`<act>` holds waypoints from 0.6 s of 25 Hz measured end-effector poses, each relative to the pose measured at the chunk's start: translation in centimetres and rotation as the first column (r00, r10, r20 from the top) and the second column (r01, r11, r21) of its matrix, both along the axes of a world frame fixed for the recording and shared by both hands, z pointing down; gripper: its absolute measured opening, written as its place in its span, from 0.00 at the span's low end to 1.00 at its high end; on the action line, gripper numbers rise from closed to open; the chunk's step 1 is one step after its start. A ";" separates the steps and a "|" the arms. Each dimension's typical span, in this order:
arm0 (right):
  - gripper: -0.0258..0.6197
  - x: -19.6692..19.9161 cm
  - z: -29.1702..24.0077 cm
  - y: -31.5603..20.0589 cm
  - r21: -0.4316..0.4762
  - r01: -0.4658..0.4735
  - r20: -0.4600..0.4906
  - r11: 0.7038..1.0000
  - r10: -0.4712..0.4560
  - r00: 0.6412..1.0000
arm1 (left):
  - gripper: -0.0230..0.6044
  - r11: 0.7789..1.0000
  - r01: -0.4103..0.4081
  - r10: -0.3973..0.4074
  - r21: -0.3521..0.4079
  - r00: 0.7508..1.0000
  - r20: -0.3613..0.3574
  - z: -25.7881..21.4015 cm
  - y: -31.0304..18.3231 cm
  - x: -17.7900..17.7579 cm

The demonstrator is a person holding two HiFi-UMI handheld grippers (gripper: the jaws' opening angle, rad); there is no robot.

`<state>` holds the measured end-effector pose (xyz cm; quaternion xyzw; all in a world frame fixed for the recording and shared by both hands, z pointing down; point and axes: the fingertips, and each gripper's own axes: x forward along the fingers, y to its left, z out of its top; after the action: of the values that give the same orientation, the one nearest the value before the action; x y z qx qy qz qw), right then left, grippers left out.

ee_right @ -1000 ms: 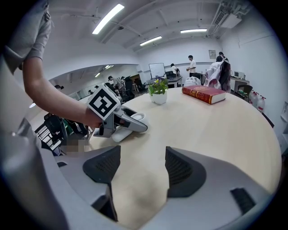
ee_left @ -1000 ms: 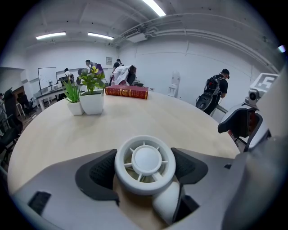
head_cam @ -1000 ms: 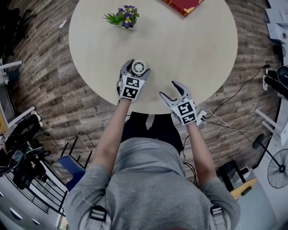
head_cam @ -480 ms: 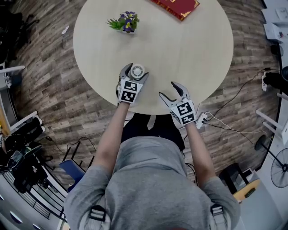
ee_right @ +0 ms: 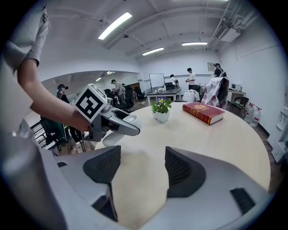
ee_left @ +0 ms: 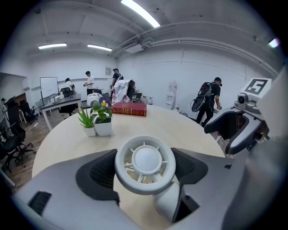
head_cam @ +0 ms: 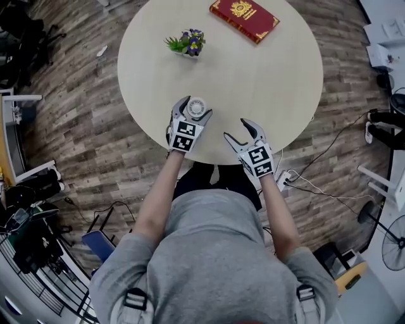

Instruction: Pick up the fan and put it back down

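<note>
A small white round fan point(head_cam: 197, 107) is at the near side of the round table point(head_cam: 266, 69). My left gripper point(head_cam: 197, 105) is shut on it, one pad against each side of its ring. In the left gripper view the fan point(ee_left: 145, 162) fills the space between the dark pads point(ee_left: 96, 174), its stand hanging low to the right. Whether the stand touches the tabletop I cannot tell. My right gripper point(head_cam: 237, 128) is open over the table's near edge, right of the fan. Only bare tabletop shows between its pads point(ee_right: 182, 173).
A small potted plant point(head_cam: 188, 43) with purple flowers stands at the far left of the table. A red book point(head_cam: 244, 19) lies at the far edge. Cables and a power strip point(head_cam: 283, 177) lie on the wooden floor to the right. People stand further back in the room.
The head view has shifted, so the table sits lower in the picture and the book shows whole. Both grippers have kept their places by the near edge, the left still around the fan.
</note>
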<state>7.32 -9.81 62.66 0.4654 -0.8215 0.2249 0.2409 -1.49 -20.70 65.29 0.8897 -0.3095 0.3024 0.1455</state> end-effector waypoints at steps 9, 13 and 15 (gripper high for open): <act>0.53 0.0 -3.2 0.1 0.055 -0.043 -0.021 0.998 0.044 0.999 | 0.65 0.999 -0.012 0.012 0.035 1.000 -0.010 -4.6 1.3 -1.9; 0.53 -0.1 -4.6 -0.2 0.083 -0.056 -0.030 0.995 0.059 0.998 | 0.65 0.997 -0.013 0.015 0.082 1.000 -0.016 -7.0 1.5 -2.9; 0.53 -0.1 -5.4 -0.4 0.099 -0.060 -0.037 0.993 0.064 0.997 | 0.65 0.995 -0.005 0.008 0.100 1.000 -0.027 -8.1 1.3 -3.3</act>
<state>7.19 -10.25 57.27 0.5064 -0.8115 0.1824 0.2272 -4.74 -19.38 57.23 0.9010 -0.3193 0.2746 0.1039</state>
